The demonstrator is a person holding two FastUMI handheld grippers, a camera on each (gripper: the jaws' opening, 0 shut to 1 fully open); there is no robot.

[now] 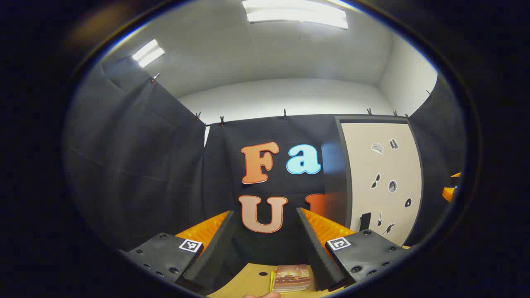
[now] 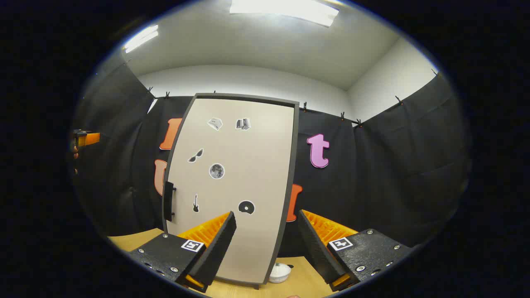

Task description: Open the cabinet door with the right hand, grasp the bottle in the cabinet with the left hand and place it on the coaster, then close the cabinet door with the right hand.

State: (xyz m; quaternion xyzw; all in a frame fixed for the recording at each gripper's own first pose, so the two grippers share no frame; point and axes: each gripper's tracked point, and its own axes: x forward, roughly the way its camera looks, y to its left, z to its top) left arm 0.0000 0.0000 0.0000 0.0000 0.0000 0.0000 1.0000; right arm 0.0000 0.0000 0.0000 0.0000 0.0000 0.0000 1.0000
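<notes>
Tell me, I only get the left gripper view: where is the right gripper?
Observer: The right gripper faces the cabinet door, jaws open, holding nothing.
Operator: Is it on the handle?
Observer: No. The handle sits on the door's left edge, apart from and left of its fingers; the door looks shut.
Operator: Anything at the cabinet's foot?
Observer: A small white round thing lies on the table by the door's bottom edge.
</notes>
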